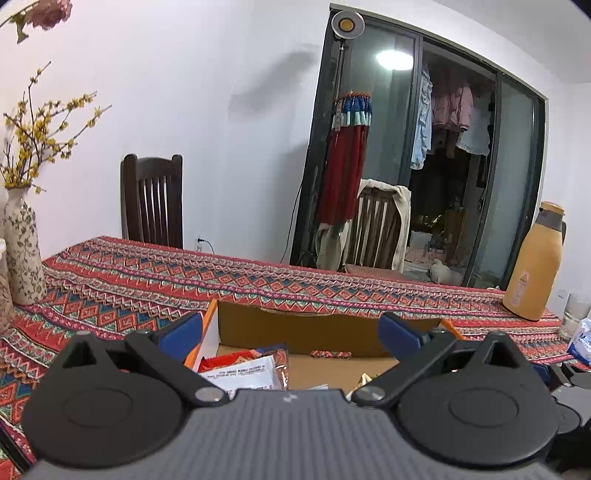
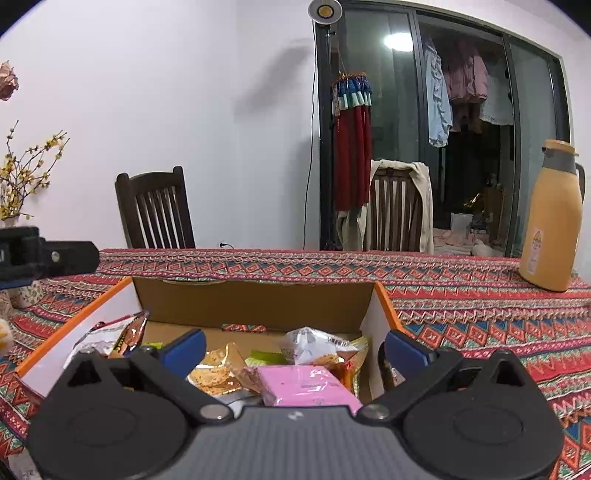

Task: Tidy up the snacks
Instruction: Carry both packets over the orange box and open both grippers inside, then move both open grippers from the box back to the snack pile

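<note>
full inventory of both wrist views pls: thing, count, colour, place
cardboard box: 1, brown inside with orange edges, on the table under both grippers
snack packets: several, in the box; pink packet nearest, gold packet left of it, white crumpled packet behind, red and white packet at the box's left side
tablecloth: 1, red patterned, covering the table
flask: 1, tan with grey top, far right on the table
vase: 1, cream floral, yellow blossom twigs, far left
glass: 1, clear, right edge
chairs: 2, dark wood, behind the table
lamp: 1, on a stand by the glass doors
left gripper: black with blue fingers, open, empty
right gripper: same, open, empty
</note>
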{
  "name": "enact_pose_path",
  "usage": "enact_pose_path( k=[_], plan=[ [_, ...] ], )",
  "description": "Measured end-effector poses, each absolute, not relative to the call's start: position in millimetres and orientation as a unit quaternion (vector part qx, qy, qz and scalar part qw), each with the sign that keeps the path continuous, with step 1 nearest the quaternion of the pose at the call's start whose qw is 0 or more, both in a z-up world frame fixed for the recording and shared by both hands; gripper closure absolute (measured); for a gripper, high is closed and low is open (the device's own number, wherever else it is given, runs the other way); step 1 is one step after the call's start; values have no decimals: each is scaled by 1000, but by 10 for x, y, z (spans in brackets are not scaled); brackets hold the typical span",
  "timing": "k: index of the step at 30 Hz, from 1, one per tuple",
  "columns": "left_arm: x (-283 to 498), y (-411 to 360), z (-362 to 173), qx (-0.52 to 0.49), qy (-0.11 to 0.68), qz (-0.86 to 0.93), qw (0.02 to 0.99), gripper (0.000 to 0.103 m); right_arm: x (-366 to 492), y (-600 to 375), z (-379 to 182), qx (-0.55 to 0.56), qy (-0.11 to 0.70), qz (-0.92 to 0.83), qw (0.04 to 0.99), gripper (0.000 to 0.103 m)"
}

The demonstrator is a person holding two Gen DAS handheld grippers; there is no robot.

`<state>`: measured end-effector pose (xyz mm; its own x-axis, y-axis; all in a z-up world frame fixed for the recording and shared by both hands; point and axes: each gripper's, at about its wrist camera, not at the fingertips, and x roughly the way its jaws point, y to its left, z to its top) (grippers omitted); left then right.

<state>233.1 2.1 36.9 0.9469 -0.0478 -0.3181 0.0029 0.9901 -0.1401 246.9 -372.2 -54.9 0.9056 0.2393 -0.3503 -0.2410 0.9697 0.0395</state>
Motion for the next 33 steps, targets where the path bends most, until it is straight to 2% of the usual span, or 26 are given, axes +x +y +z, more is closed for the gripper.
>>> enact_pose_path(
  k=[13, 33],
  plan=[
    [1797, 170, 496, -67, 162, -12, 984, 0, 1929, -3704, -461, -16, 184, 124, 975, 0],
    [954, 578, 88, -52, 218, -2, 975, 0, 1103, -3566, -990, -23, 270, 136, 953, 0]
  ],
)
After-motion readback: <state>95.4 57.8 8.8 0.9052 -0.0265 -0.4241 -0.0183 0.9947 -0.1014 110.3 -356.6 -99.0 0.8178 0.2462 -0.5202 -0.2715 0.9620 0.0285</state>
